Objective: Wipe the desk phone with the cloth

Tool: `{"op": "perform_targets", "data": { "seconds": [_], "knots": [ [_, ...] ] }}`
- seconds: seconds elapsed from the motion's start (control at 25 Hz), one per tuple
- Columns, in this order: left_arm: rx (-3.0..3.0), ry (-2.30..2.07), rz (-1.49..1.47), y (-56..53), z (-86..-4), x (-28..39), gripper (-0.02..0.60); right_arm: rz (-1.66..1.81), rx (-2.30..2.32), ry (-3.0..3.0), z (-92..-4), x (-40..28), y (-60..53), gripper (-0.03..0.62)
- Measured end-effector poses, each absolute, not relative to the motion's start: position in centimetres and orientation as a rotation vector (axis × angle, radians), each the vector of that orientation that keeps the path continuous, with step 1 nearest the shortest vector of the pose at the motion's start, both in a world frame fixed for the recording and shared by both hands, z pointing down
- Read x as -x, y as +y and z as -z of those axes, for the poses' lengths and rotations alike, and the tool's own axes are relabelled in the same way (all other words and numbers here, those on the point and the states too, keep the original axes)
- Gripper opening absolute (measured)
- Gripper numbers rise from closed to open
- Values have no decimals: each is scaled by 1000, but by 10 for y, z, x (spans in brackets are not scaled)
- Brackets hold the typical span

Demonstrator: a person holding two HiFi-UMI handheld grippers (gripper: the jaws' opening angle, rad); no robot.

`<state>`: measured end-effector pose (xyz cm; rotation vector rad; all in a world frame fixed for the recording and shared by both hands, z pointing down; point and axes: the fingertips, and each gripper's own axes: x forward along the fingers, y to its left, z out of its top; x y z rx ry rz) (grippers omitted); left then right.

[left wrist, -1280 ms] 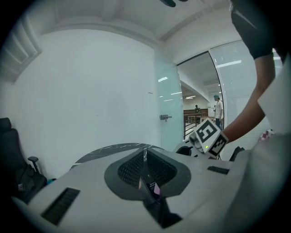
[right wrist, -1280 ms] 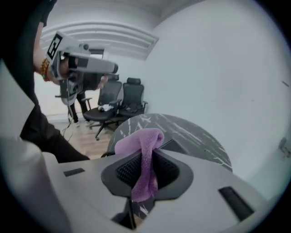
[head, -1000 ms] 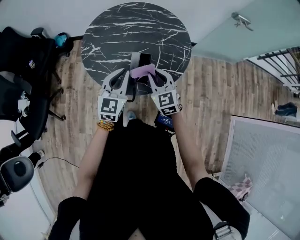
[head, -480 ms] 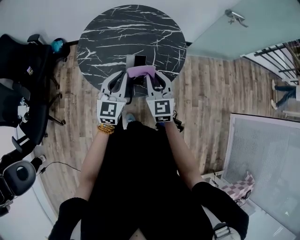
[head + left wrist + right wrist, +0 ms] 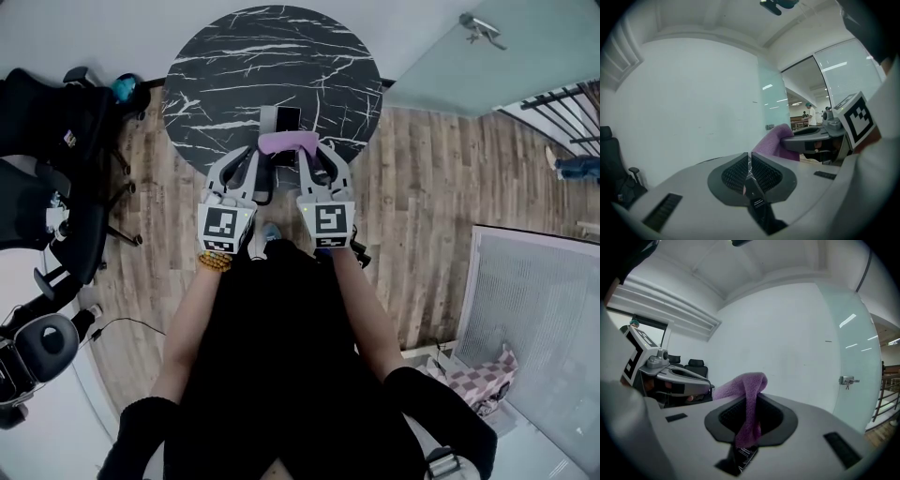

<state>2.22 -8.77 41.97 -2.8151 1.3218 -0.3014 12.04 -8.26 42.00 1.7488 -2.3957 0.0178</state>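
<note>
The desk phone is a grey and black unit on the near part of a round black marble table. A purple cloth hangs just in front of it, pinched in my right gripper. In the right gripper view the cloth drapes up and over between the jaws of the right gripper. My left gripper is close beside it on the left, shut with nothing between its pads. The left gripper view shows the cloth just past the left gripper.
Black office chairs stand to the left of the table on the wood floor. A grey panel and a pink checkered cloth lie at the right. A glass wall runs behind.
Both grippers keep almost the same pose at the table's near edge, with the cloth still held. Only the head view has shifted a little.
</note>
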Motion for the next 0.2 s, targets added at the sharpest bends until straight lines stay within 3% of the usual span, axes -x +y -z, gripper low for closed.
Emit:
{"op": "perform_targets", "data": {
  "seconds": [0.2],
  "knots": [
    [2823, 1306, 311, -84, -421, -19, 31, -30, -1774, -2384, -421, -119, -80, 49]
  ]
}}
